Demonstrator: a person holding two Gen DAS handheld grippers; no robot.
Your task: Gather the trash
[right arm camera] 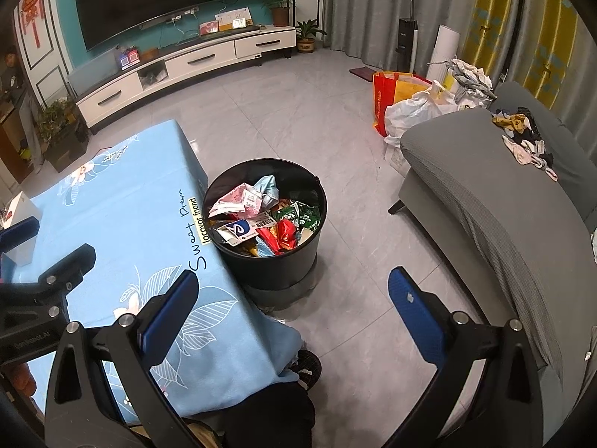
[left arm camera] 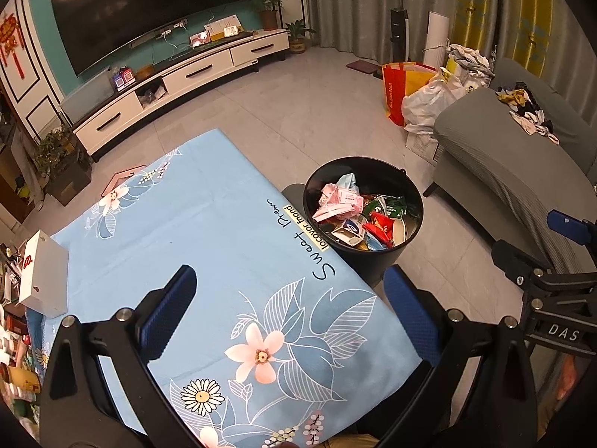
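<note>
We are in a home living room. We see a wall TV (left arm camera: 149,7) over a low cabinet (left arm camera: 179,78), a grey sofa (right arm camera: 503,201), curtains (right arm camera: 373,7) and potted plants (right arm camera: 280,3).

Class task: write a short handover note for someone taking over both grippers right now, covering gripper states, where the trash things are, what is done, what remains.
Left gripper: jaws open, empty, over the blue floral tablecloth.
Right gripper: jaws open, empty, over the floor beside the table.
Black bin stands on the floor against the table edge, filled with wrappers.
Done: no loose trash visible on the cloth.
Left: a white box sits at the table's far-left edge; judge whether it counts as trash.
</note>
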